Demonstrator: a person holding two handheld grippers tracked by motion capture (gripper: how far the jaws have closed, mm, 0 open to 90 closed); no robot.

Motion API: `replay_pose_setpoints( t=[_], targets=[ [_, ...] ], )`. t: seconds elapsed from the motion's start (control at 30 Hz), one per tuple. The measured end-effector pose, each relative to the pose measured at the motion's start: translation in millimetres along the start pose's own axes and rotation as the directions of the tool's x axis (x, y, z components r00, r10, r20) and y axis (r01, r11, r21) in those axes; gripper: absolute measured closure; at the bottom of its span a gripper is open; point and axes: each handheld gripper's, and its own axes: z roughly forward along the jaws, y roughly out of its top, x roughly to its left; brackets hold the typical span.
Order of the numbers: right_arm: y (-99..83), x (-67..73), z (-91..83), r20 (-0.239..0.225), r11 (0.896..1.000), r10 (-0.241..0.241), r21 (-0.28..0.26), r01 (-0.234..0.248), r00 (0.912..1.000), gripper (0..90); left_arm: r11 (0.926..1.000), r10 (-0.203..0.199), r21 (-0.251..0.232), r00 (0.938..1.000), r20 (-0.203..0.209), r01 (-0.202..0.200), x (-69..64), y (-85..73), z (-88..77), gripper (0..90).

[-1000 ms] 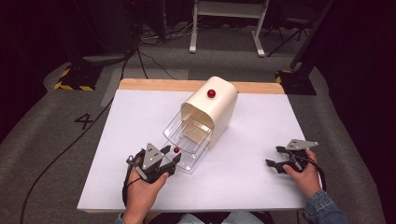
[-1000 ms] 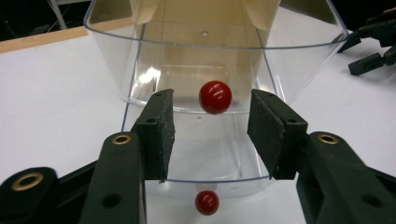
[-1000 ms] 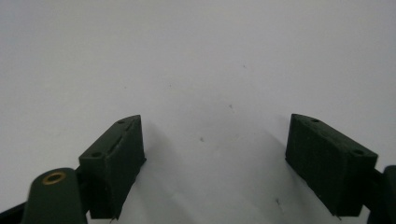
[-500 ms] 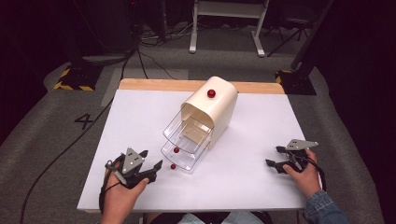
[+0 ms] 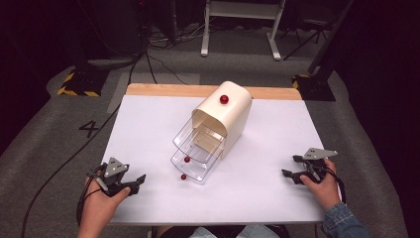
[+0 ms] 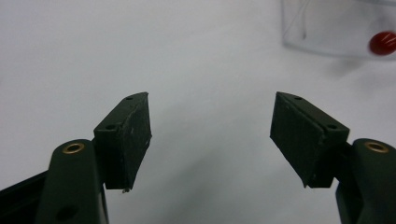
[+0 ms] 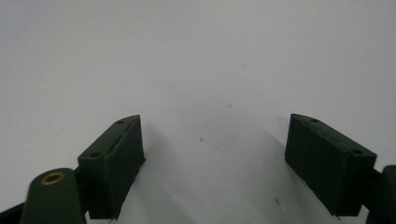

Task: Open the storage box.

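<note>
- Left tongs point(image 5: 132, 184) near the worktop's point(image 5: 148, 124) front-left corner, jaws just opened wide, nothing between them; right tongs point(image 5: 292, 167) also gape, empty.
- Cream rounded plastic cabinet point(image 5: 233, 116) stands mid-worktop, both clear drawers point(image 5: 195, 166) pulled out towards the person.
- Risk: a careless swing could knock the protruding drawers and skew them.
- Drawer contents hard to read; red knobs point(image 5: 186, 159) blur.

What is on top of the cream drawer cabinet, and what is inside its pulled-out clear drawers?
A red ball sits on top of the cream drawer cabinet. The two clear drawers look empty, with red knobs on their fronts. The cabinet shell hides the drawers' rear parts.
</note>
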Motion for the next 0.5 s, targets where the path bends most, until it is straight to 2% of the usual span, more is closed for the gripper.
replay_pose_setpoints(
  t=[0.17, 0.27, 0.3, 0.5],
  targets=[
    [0.0, 0.0, 0.0, 0.000, 1.000, 0.000, 0.000, 0.000, 1.0000, 19.4, 0.9995, -0.018, 0.028, 0.9994, 0.028, 0.017, 12.9, -10.1, 7.8, 27.2],
    [0.0, -0.1, 0.0, -0.001, 1.000, 0.000, -0.001, 0.000, 1.0000, 19.4, 0.9969, 0.042, 0.066, 0.9991, 0.006, -0.042, 15.4, -16.1, 14.6, 23.3],
    [0.0, -0.1, 0.0, -0.001, 1.000, 0.000, 0.000, 0.000, 1.0000, 19.4, 0.9967, 0.040, 0.070, 0.9992, 0.008, -0.040, 15.6, -17.4, 16.3, 22.2],
    [-0.1, 0.0, 0.0, -0.001, 1.000, 0.000, -0.001, 0.000, 1.0000, 19.4, 0.9982, 0.043, 0.040, 0.9990, 0.012, -0.044, 17.2, -21.6, 16.3, 20.3]
  ],
)
